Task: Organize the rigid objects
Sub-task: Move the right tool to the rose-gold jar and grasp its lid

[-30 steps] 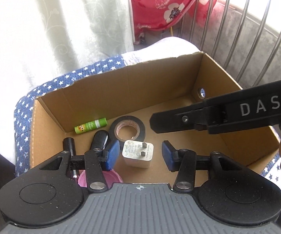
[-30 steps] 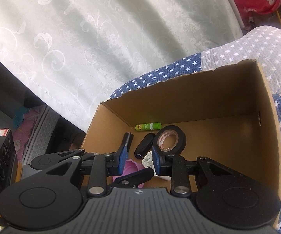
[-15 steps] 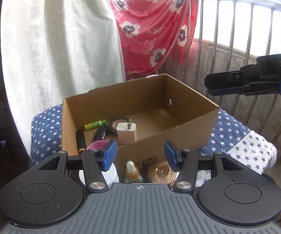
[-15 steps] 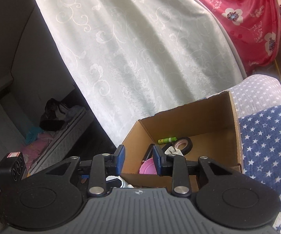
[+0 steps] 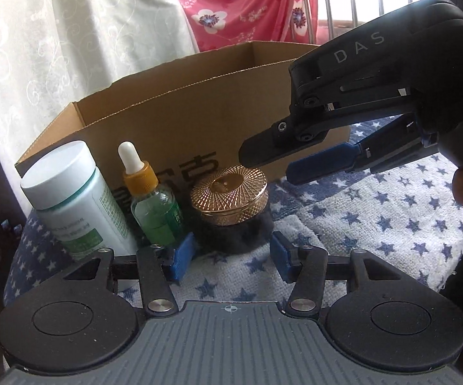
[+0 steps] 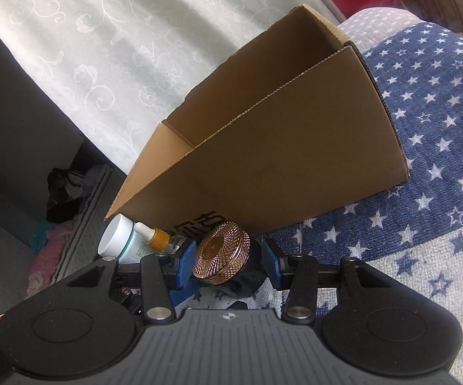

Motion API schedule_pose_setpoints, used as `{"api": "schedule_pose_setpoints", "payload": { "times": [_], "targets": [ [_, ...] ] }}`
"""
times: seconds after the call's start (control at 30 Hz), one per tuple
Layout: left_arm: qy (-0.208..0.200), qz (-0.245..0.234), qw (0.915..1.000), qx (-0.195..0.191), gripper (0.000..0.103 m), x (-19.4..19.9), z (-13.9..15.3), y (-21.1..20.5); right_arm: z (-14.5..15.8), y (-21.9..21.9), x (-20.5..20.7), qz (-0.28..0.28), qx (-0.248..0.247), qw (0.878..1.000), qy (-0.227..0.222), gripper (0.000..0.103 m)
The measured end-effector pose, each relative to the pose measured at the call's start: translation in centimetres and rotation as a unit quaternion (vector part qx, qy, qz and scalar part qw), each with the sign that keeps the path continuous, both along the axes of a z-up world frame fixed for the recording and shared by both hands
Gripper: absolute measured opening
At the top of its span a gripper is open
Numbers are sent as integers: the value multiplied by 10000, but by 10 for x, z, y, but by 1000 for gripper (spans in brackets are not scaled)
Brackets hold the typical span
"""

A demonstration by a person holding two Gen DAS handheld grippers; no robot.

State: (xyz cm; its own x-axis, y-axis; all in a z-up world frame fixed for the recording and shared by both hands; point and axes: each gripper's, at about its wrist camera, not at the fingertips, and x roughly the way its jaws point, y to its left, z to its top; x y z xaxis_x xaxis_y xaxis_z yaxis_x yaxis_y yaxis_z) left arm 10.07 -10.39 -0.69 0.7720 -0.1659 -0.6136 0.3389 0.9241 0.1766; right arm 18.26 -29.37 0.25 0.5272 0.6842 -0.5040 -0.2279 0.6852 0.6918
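A dark jar with a gold patterned lid (image 5: 229,192) stands on the star cloth in front of a cardboard box (image 5: 199,112). Left of it stand a green dropper bottle (image 5: 154,205) and a white pill bottle (image 5: 74,199). My left gripper (image 5: 228,256) is open, its pads on either side of the jar's base. My right gripper (image 6: 228,268) is open around the same jar (image 6: 221,250) from the right; in the left wrist view it (image 5: 279,160) hovers over the lid. The box's contents are hidden.
The blue and white star cloth (image 5: 375,211) covers the surface to the right. A white curtain (image 5: 71,32) and a red flowered cloth (image 5: 247,3) hang behind the box. The cloth surface drops off at the left (image 6: 71,199).
Both grippers have come down from above the box to the front of it. Both now frame the gold-lidded jar. The right gripper has opened wider.
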Motion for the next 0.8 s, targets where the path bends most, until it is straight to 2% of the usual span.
{"api": "schedule_pose_setpoints", "payload": {
  "times": [0.17, 0.3, 0.47, 0.8],
  "targets": [
    [42, 39, 9999, -138, 53, 14, -1, -3, -11, 6, 13, 75, -4, 9999, 133, 47],
    [-21, 87, 9999, -142, 54, 18, -6, -8, -25, 5, 18, 138, 238, 9990, 339, 42],
    [27, 150, 9996, -240, 53, 20, -3, -7, -23, 5, 13, 78, 250, 9991, 326, 41],
    [180, -176, 9991, -351, 52, -15, 10, -2, -10, -2, -24, 47, 135, 9988, 459, 41]
  ]
}}
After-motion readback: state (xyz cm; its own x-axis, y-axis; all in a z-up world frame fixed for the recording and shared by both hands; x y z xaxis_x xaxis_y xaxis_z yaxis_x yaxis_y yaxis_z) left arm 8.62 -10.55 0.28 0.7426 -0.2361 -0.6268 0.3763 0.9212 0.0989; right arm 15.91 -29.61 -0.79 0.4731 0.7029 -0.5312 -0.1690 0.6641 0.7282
